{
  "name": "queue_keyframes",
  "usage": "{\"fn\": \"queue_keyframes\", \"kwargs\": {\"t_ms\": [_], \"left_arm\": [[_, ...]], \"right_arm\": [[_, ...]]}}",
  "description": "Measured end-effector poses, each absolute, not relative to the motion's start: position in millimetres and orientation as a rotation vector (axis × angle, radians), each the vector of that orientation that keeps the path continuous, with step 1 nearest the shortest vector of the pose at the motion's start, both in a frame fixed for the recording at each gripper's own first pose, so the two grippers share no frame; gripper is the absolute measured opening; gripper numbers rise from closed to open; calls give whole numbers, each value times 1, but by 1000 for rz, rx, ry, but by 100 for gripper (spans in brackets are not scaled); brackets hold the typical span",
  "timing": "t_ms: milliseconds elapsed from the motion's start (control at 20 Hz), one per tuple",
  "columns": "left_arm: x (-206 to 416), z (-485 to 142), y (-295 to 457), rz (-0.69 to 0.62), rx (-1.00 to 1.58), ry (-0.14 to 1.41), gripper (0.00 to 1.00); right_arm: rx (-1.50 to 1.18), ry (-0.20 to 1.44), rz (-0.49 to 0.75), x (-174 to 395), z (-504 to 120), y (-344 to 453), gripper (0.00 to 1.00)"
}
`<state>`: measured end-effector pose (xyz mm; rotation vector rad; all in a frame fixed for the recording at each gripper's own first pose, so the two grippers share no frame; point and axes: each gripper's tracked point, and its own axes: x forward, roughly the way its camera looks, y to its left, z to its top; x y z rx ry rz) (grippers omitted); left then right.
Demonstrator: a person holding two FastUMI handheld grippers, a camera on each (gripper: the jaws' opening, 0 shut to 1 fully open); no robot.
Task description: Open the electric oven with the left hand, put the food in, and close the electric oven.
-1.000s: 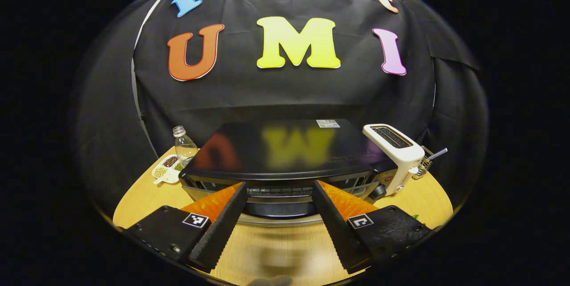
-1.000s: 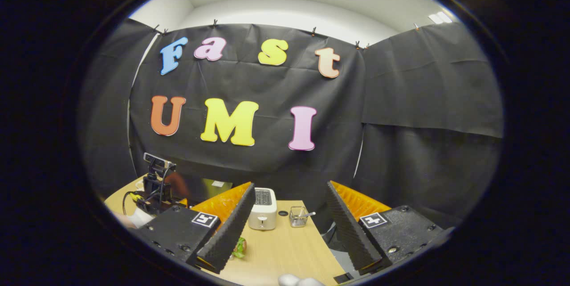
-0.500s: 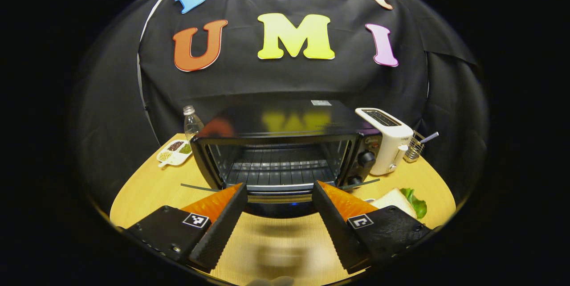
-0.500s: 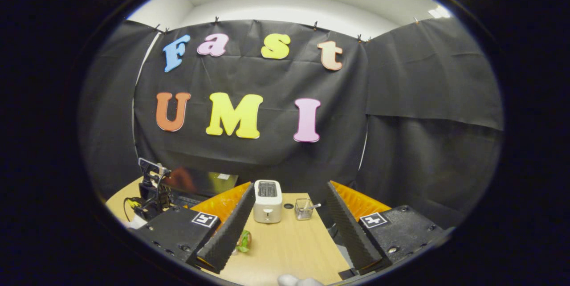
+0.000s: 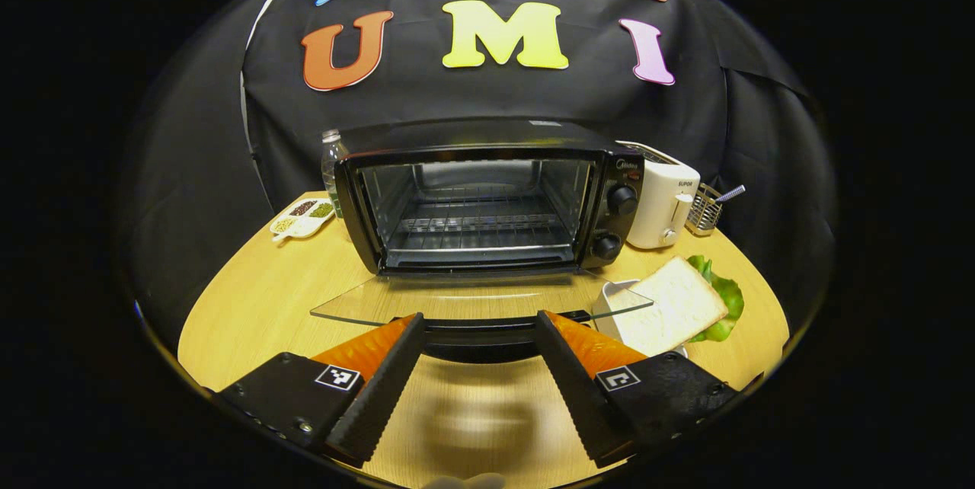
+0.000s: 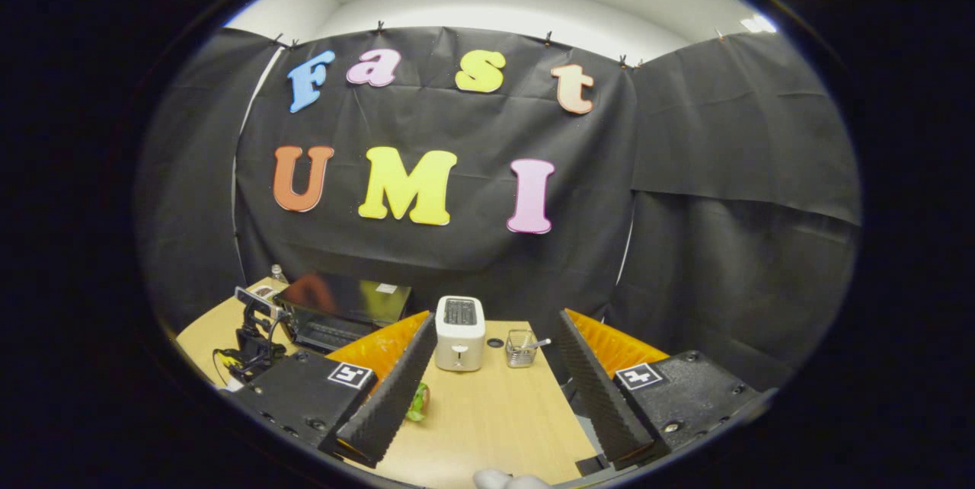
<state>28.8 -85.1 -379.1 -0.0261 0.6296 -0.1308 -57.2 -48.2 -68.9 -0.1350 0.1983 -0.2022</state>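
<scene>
The black electric oven stands at mid-table with its glass door folded down flat and its wire rack bare. The door's dark handle lies just at the tips of my left gripper, whose fingers are spread wide; I see no squeeze on the handle. A slice of bread on lettuce rests over a white dish right of the door. My right gripper hangs open and empty above the table's right side. In its view the oven sits far left and a bit of lettuce peeks beside its left finger.
A white toaster and a wire basket stand right of the oven. A water bottle and a sectioned dish of beans are to its left. The wooden table curves round in front.
The oven door has swung from nearly upright down to flat as my left gripper sank and drew back. The bread came into view. The right gripper has barely shifted.
</scene>
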Motion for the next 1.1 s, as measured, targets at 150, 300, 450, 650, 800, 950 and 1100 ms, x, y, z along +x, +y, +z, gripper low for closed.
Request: {"fn": "queue_keyframes", "kwargs": {"t_ms": [150, 300, 450, 650, 800, 950, 1100], "left_arm": [[18, -397, -86, -132, -25, 677, 96], [11, -420, -88, -137, -21, 736, 95], [11, -438, -84, -133, -41, 792, 94], [9, -443, -86, -143, -15, 793, 95], [8, -436, -84, -146, -2, 760, 96], [9, -412, -73, -142, -10, 692, 96], [3, -374, -54, -134, -21, 612, 96]], "right_arm": [[-137, 221, -199, -59, -79, -49, 100], [-135, 231, -197, -60, -83, -50, 95], [-145, 248, -195, -59, -89, -49, 95], [-149, 278, -193, -55, -101, -50, 95], [-136, 302, -182, -49, -112, -49, 100], [-129, 323, -156, -35, -121, -50, 100], [-108, 382, -101, -18, -149, -48, 100]]}}
